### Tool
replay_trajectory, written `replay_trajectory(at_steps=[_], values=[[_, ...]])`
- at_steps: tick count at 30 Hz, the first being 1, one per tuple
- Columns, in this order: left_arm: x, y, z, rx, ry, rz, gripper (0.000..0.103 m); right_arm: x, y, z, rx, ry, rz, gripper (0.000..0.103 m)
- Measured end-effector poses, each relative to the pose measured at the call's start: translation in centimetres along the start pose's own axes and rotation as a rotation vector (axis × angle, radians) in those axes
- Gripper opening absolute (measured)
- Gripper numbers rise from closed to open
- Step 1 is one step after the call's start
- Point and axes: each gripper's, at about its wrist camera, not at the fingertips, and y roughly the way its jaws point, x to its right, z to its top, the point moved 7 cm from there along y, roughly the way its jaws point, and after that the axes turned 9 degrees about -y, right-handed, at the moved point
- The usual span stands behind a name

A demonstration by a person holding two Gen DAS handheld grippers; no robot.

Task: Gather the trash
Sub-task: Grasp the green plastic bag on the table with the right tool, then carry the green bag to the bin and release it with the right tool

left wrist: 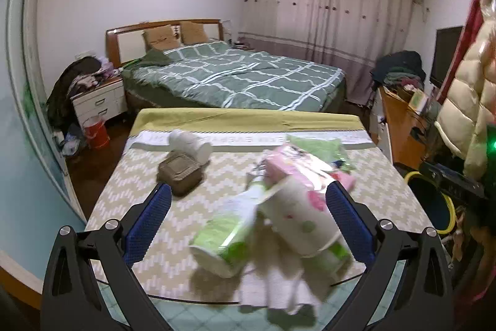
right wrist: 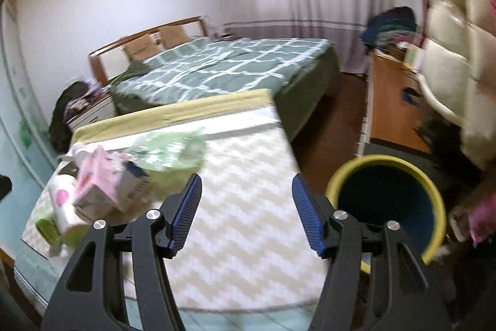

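The left hand-held gripper (left wrist: 248,219) stands spread wide, its blue pads (left wrist: 148,219) either side of a blurred heap of trash (left wrist: 279,222) on the counter (left wrist: 139,185); whether the right pad touches the white cup in the heap cannot be told, and nothing looks gripped. The heap holds green packets, a pink carton (left wrist: 285,160) and crumpled paper. Beyond it lie a brown box (left wrist: 179,176) and a white roll (left wrist: 192,145). The right hand-held gripper (right wrist: 246,213) is partly open and empty over the bare counter, with the trash well to its left. The yellow-rimmed bin (right wrist: 384,207) sits just right of it, off the counter's edge. A green bed (left wrist: 241,76) lies behind.
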Motion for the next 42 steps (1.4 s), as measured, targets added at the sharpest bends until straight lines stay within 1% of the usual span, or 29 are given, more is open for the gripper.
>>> replay_trajectory(at_steps=[2,5,7,11,14,18,20,22,25,27,28,29,30,33,36,39,42], values=[[-0.9,0.0,-0.1,0.004,-0.007,0.005,0.098,-1.5,1.3,0.9,-0.015,-0.012,0.023,0.058],[-1.7,0.0,0.0,0.017,-0.006,0.017,0.098,-3.4,4.3,2.0,-0.068,-0.034,0.056,0.058],[-2.3,-0.1,0.0,0.026,-0.003,0.031,0.098,-4.3,6.3,2.7,-0.105,-0.034,0.064,0.055],[-3.5,0.4,-0.1,0.022,-0.026,0.045,0.098,-5.5,10.1,4.2,-0.170,-0.034,0.080,0.055],[-4.3,1.0,-0.3,0.008,-0.045,0.049,0.098,-6.2,12.7,4.5,-0.216,-0.024,0.077,0.055],[-4.7,1.5,-0.5,-0.002,-0.050,0.053,0.098,-6.1,16.7,3.5,-0.318,0.042,0.102,0.055],[-4.7,1.8,-0.4,-0.007,-0.053,0.053,0.098,-6.0,17.6,2.8,-0.347,0.061,0.111,0.055],[-4.7,2.1,-0.5,-0.012,-0.055,0.052,0.098,-5.8,18.3,2.1,-0.368,0.068,0.102,0.056],[-4.7,2.6,-0.7,-0.022,-0.061,0.049,0.098,-6.0,18.3,2.1,-0.359,0.055,0.079,0.049],[-4.6,2.9,-0.9,-0.029,-0.061,0.045,0.098,-6.1,18.4,2.1,-0.349,0.026,0.033,0.029],[-4.6,3.0,-0.9,-0.030,-0.061,0.043,0.098,-6.0,18.4,2.0,-0.342,0.014,0.014,0.024],[-4.6,3.0,-1.0,-0.030,-0.059,0.041,0.098,-5.9,18.4,1.9,-0.338,0.015,0.010,0.015],[-4.5,3.1,-1.1,-0.030,-0.056,0.041,0.098,-5.8,18.4,1.9,-0.336,0.027,0.017,0.010],[-4.5,3.0,-1.1,-0.030,-0.057,0.040,0.098,-5.3,17.9,2.2,-0.318,0.045,0.024,0.008],[-4.4,3.0,-1.1,-0.030,-0.055,0.041,0.098,-4.6,16.2,3.3,-0.267,0.051,0.019,0.008],[-3.9,3.1,-1.3,-0.031,-0.047,0.034,0.098,-3.6,13.9,4.2,-0.212,0.063,0.013,0.007],[-3.1,3.0,-1.5,-0.033,-0.038,0.021,0.098,-1.9,11.3,4.5,-0.164,0.088,0.007,0.008]])
